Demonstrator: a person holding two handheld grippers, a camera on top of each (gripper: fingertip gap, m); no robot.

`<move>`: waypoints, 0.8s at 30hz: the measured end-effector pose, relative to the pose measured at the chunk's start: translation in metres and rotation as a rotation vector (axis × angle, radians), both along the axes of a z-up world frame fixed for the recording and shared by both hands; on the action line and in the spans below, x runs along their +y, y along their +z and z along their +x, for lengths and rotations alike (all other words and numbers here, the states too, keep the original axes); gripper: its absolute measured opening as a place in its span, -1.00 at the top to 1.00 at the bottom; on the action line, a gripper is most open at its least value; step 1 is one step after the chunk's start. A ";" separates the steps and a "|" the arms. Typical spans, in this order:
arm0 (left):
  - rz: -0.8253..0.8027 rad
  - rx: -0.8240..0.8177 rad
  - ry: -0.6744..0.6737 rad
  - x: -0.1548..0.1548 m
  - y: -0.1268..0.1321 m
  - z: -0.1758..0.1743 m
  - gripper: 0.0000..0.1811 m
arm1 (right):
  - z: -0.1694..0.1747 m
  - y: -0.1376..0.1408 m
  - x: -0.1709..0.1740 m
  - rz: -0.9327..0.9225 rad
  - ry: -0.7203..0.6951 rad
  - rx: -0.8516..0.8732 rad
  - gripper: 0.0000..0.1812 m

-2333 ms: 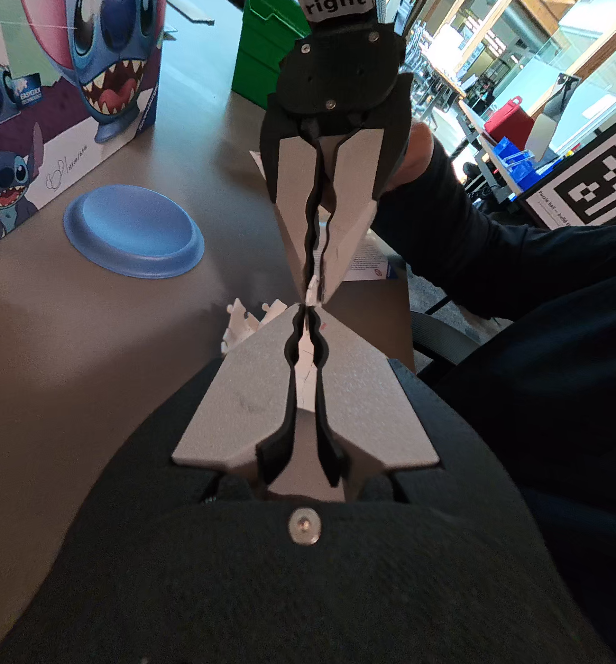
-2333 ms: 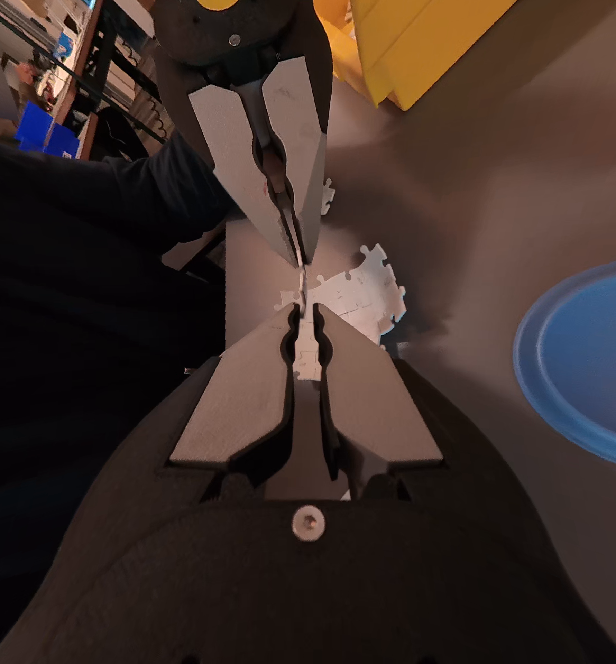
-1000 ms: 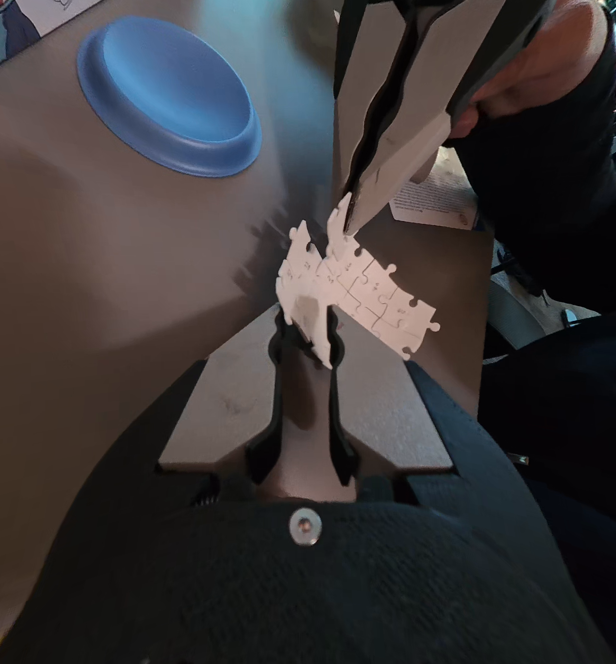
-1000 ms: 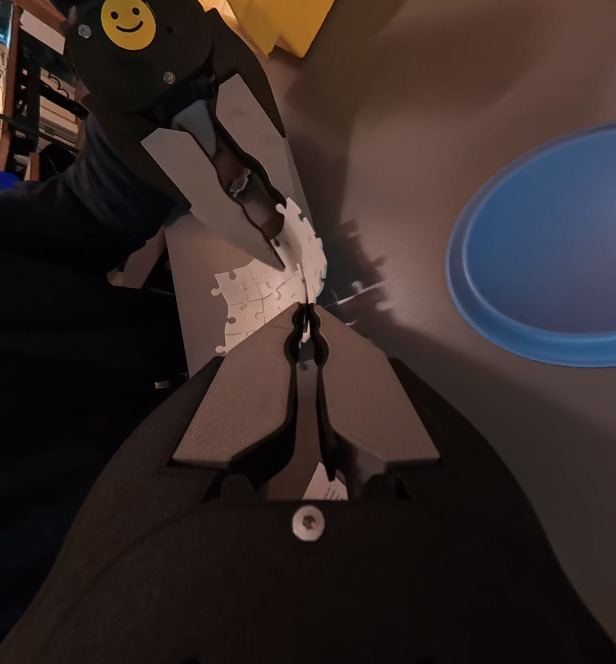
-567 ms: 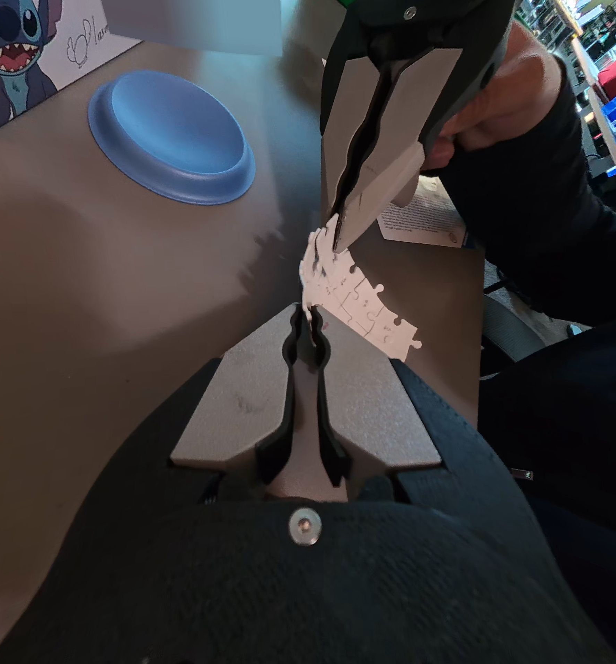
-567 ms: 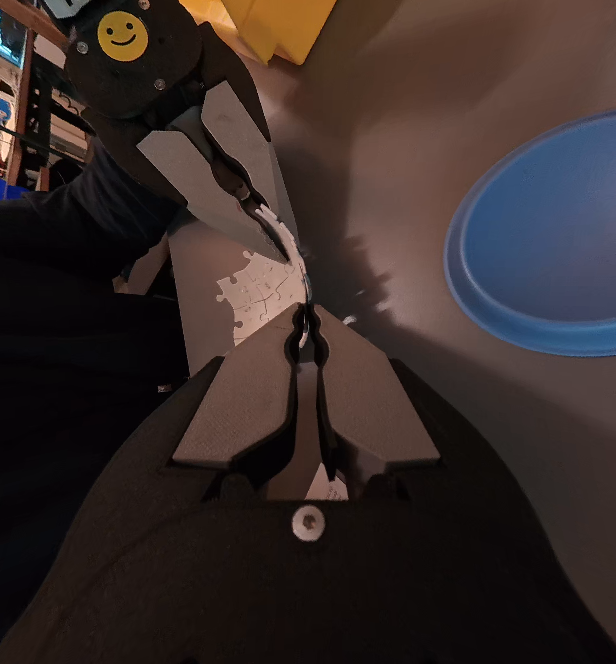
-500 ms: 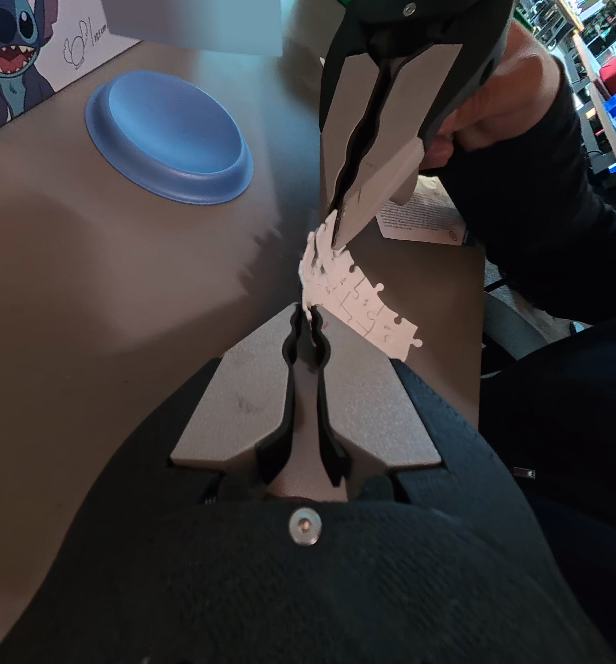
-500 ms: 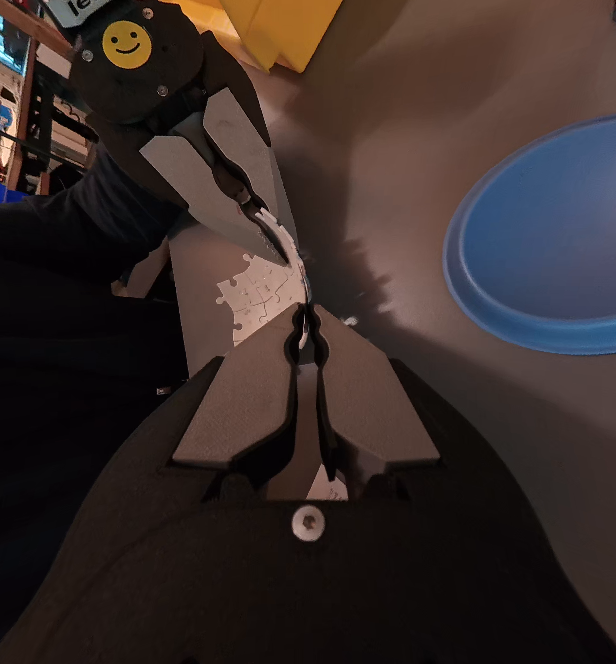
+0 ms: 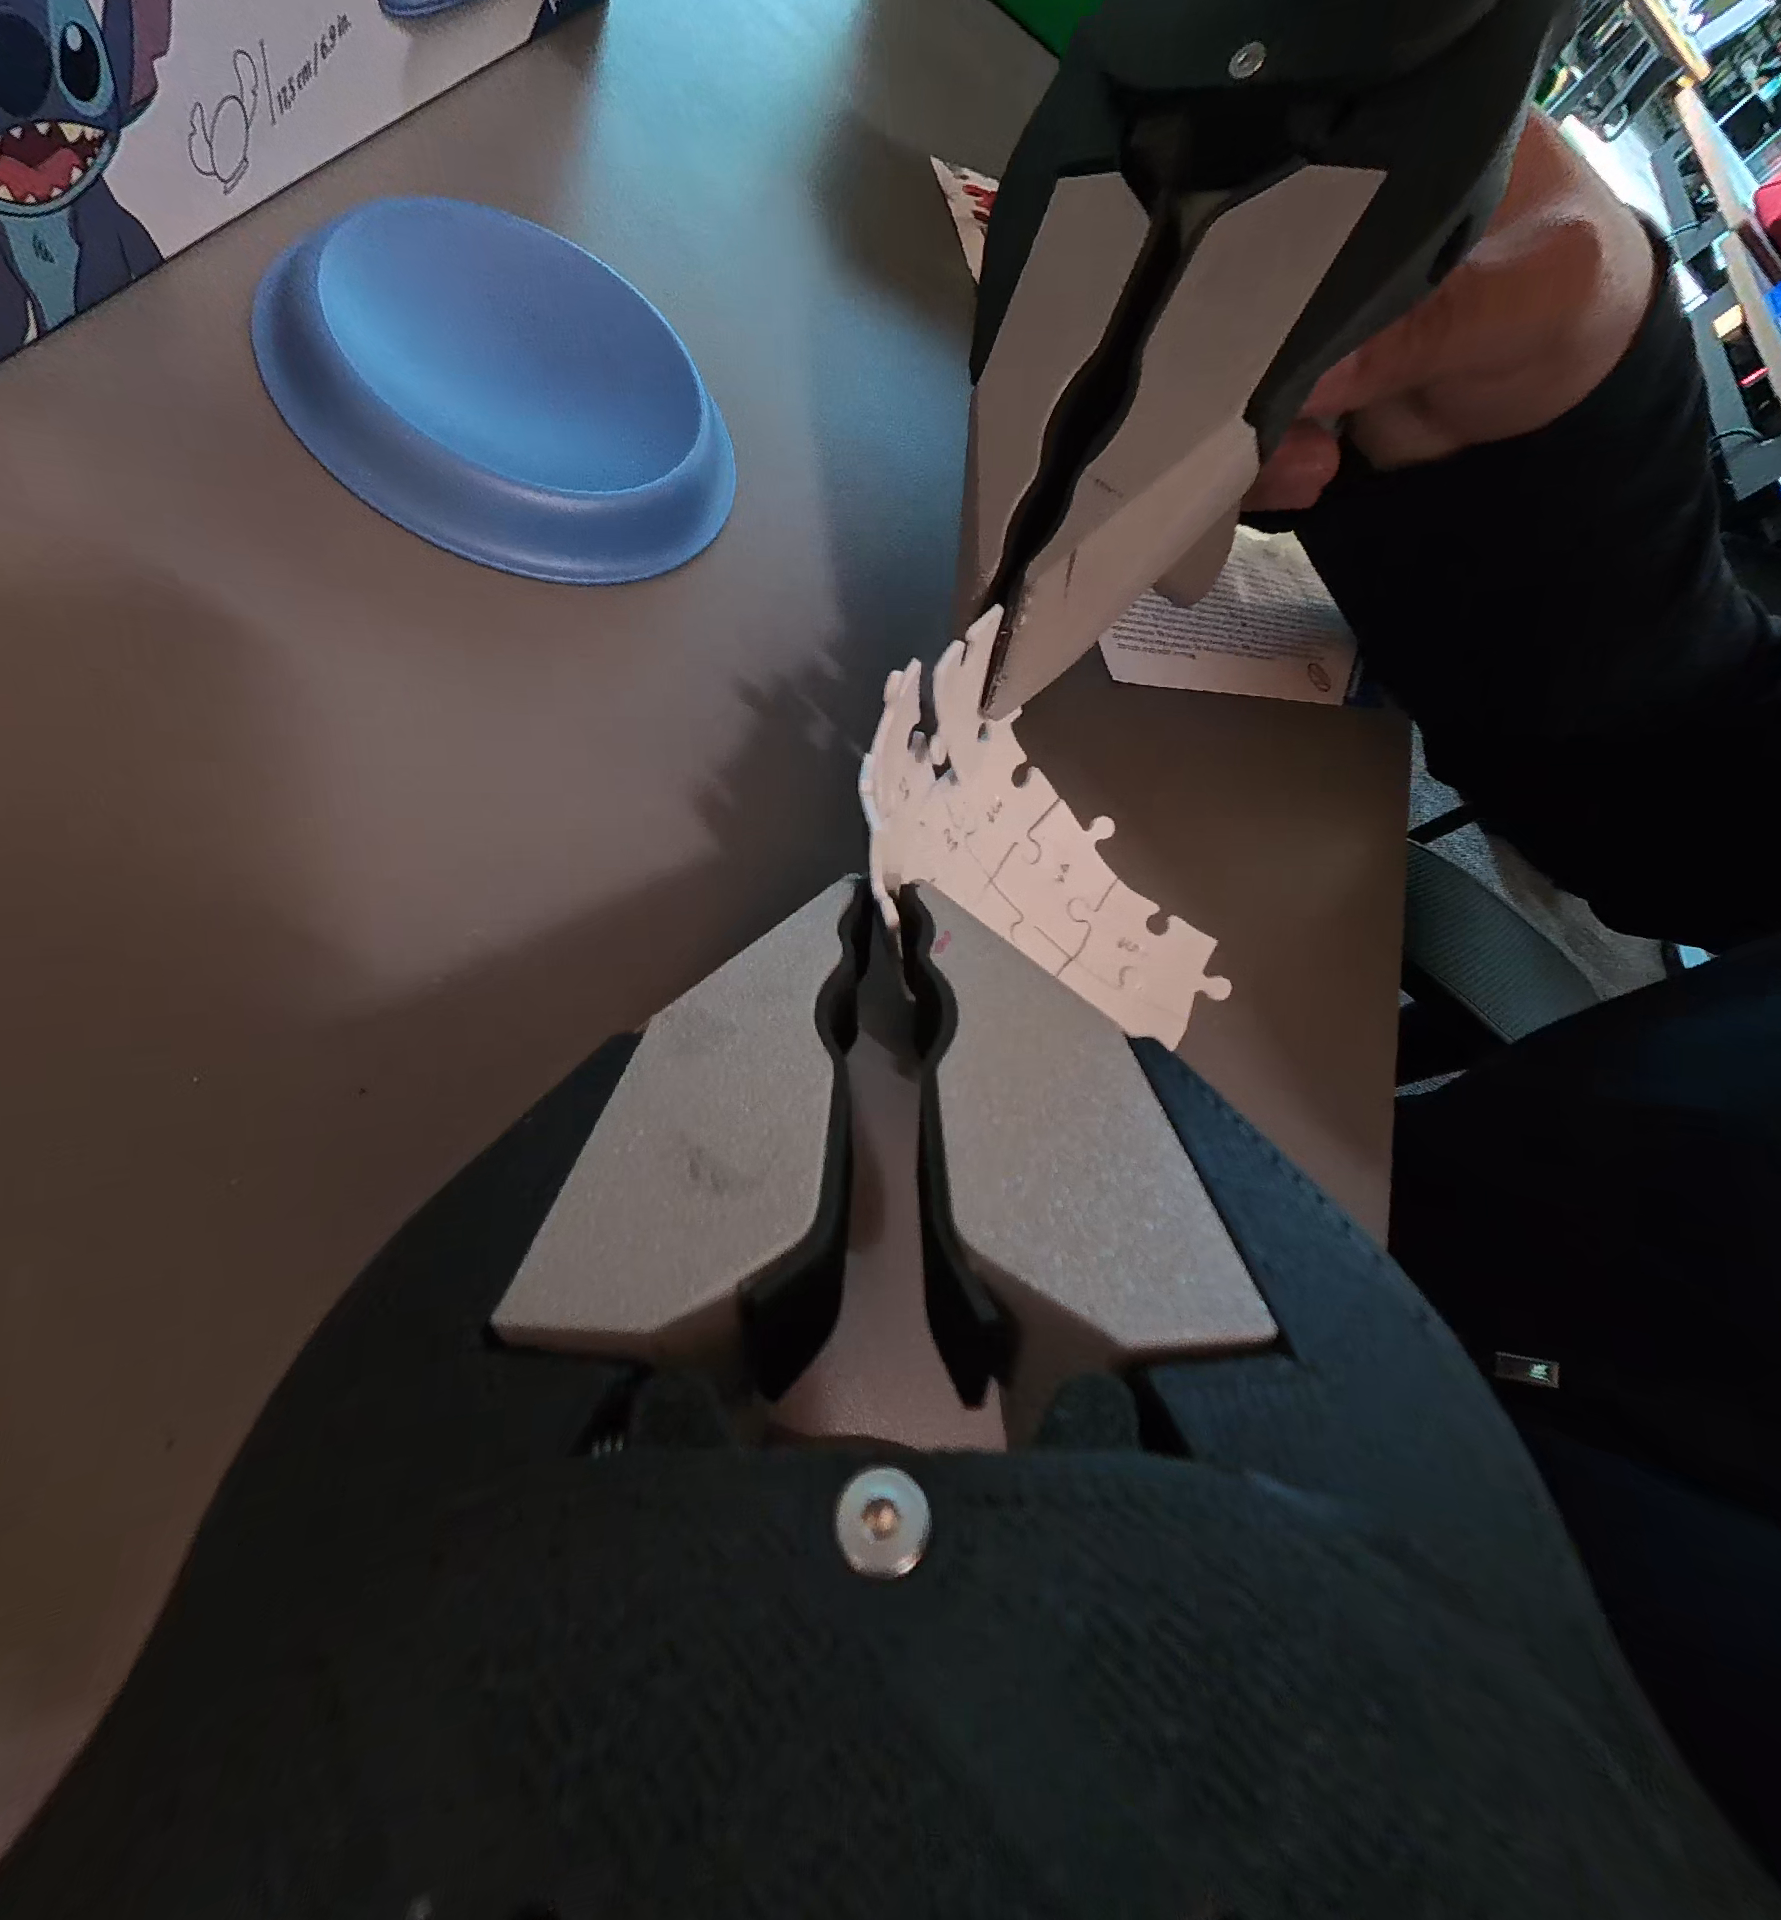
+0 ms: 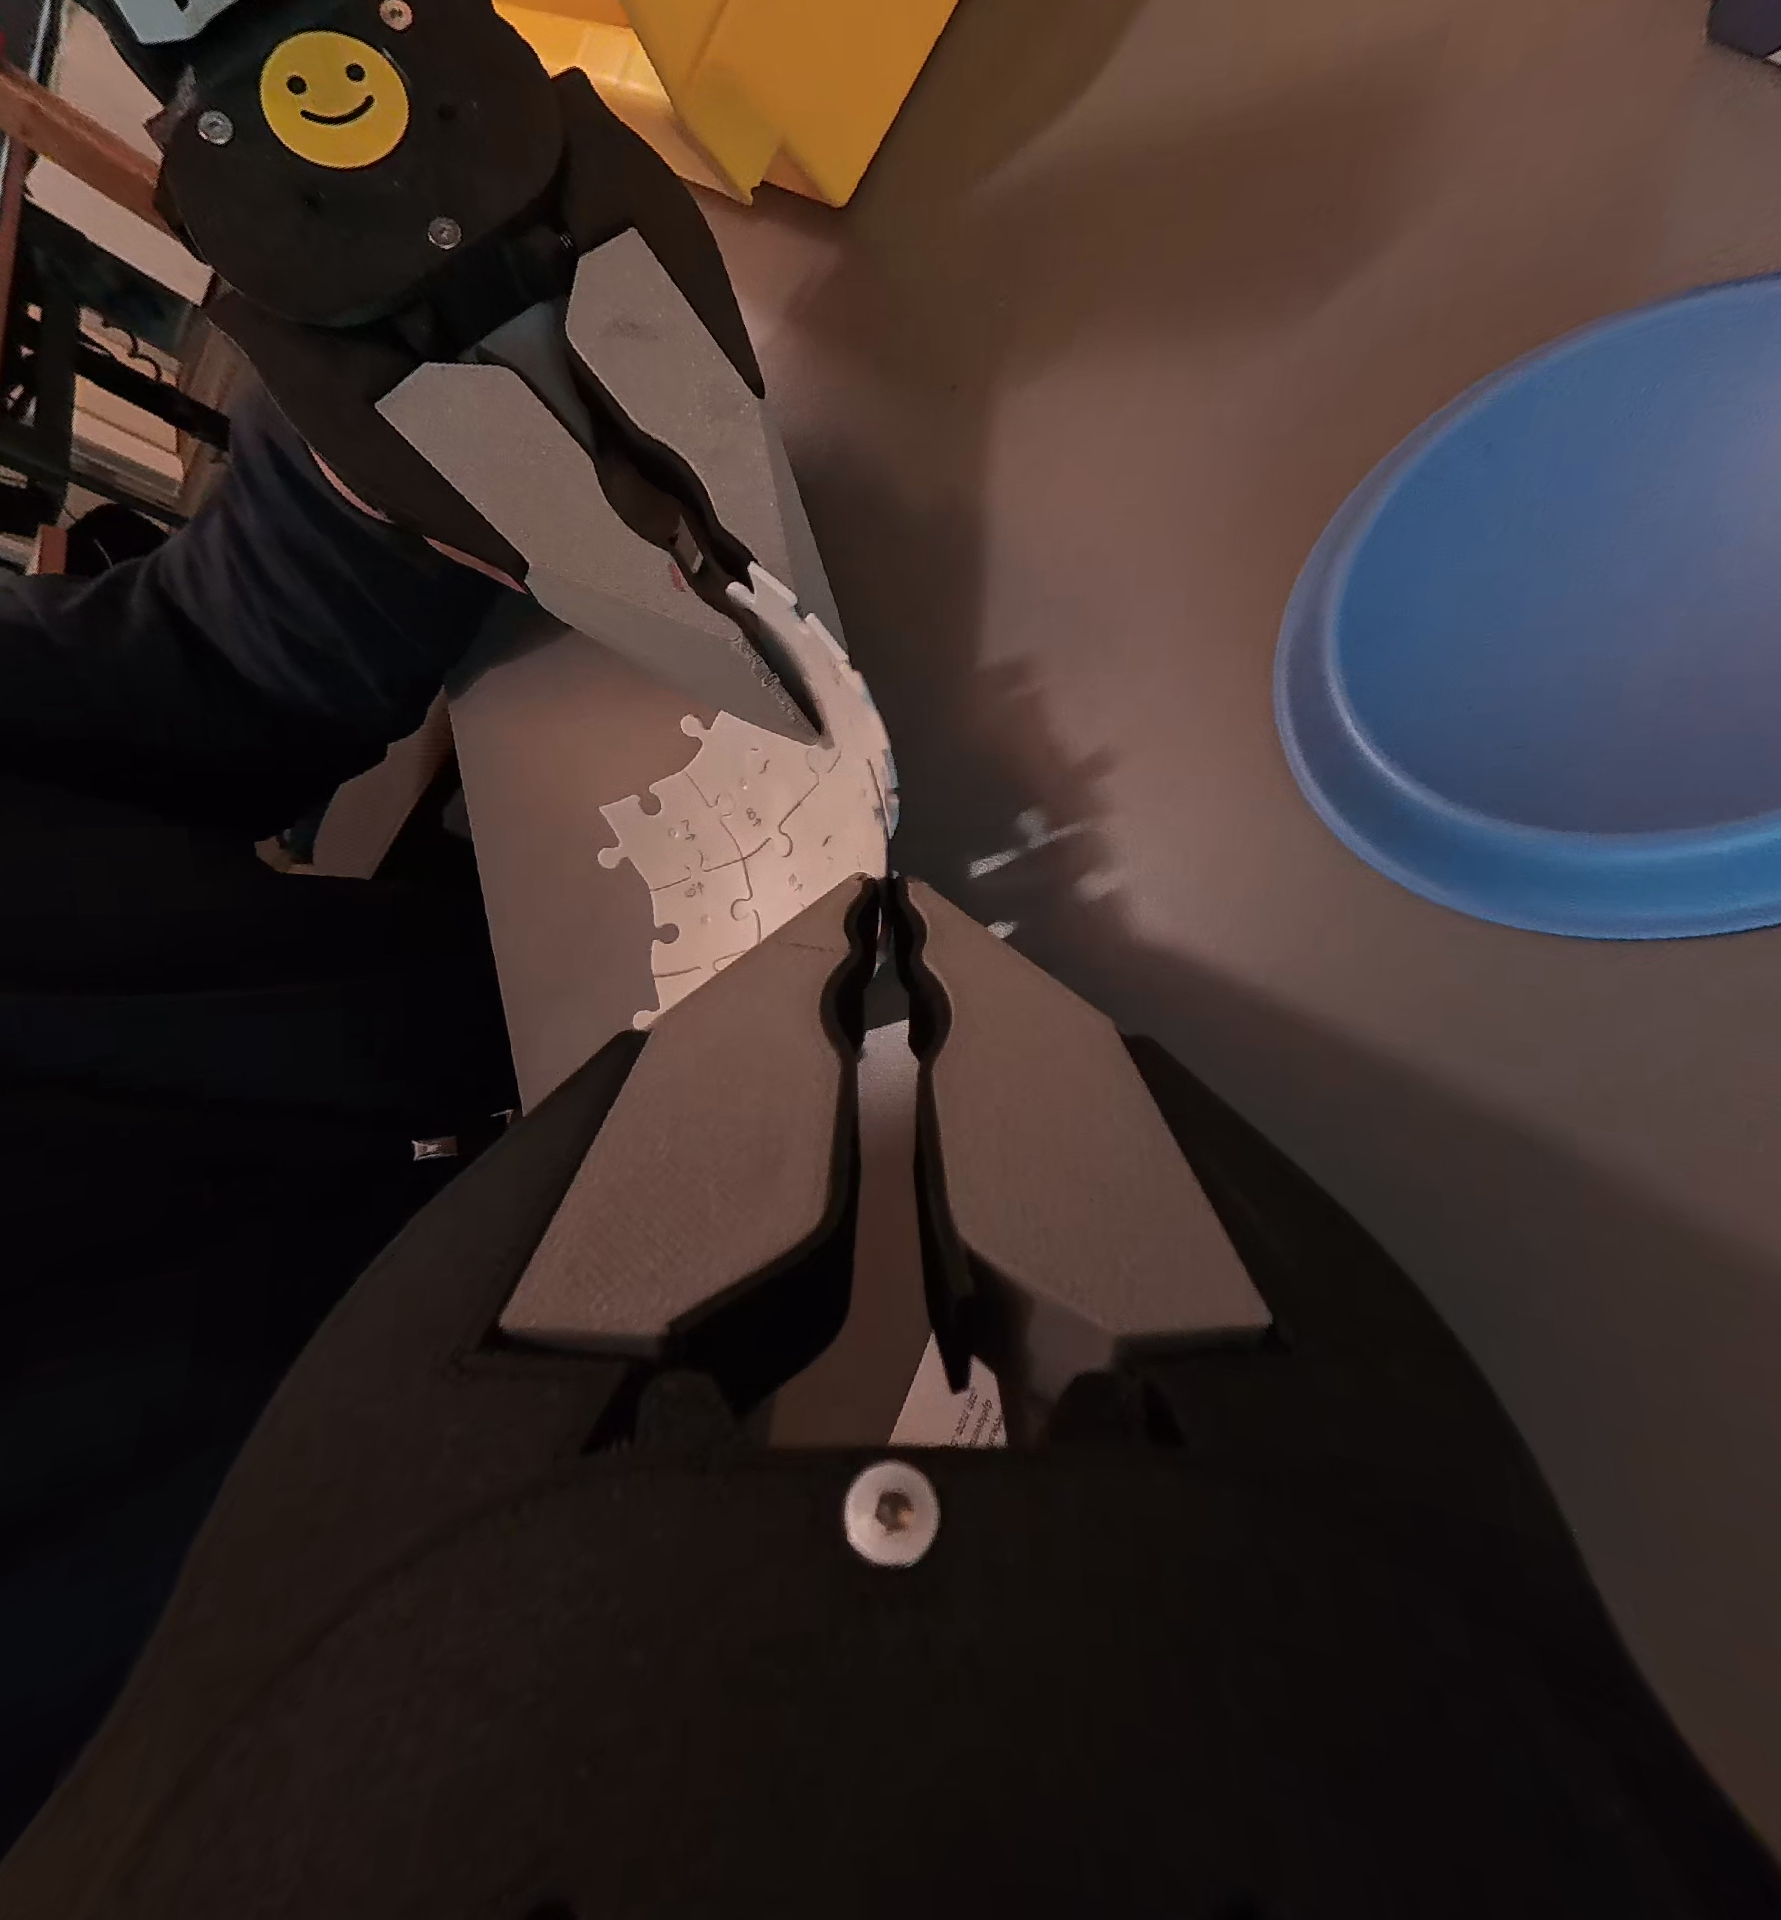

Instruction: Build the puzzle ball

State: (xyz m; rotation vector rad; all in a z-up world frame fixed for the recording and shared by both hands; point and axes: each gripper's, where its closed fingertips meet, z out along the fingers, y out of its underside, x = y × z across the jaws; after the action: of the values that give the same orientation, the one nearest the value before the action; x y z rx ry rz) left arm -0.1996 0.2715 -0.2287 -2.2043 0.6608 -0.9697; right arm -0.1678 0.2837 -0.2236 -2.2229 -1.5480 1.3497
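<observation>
Here, both the left gripper [image 9: 891, 904] and right gripper [image 9: 995, 691] pinch the white curved puzzle section [image 9: 1047, 888] above the table [image 9: 242, 831]; nothing sits on the blue stand [image 9: 491, 384].

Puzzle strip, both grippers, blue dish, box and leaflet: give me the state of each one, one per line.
Puzzle strip: white side showing, curved, held off the table at both ends.
Left gripper: shut on the strip's near end.
Right gripper: shut on the strip's other end.
Blue dish: resting on the table, nothing in it.
Box: standing on the table beyond the dish.
Leaflet: flat by the table edge.
</observation>
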 end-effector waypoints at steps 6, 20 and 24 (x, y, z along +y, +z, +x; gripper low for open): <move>-0.014 0.009 -0.034 -0.005 -0.002 0.003 0.95 | 0.001 0.001 -0.001 -0.005 0.009 0.012 1.00; -0.094 0.003 -0.169 -0.004 0.010 0.007 0.44 | 0.011 0.005 -0.001 -0.037 0.025 0.065 1.00; -0.122 0.085 -0.214 0.003 0.005 0.011 0.39 | 0.012 0.003 0.000 -0.034 0.034 0.061 1.00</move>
State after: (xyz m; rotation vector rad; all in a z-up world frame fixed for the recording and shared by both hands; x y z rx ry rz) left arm -0.1891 0.2745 -0.2233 -2.3266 0.9144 -1.0510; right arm -0.1553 0.2833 -0.2207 -2.1629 -1.5605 1.4490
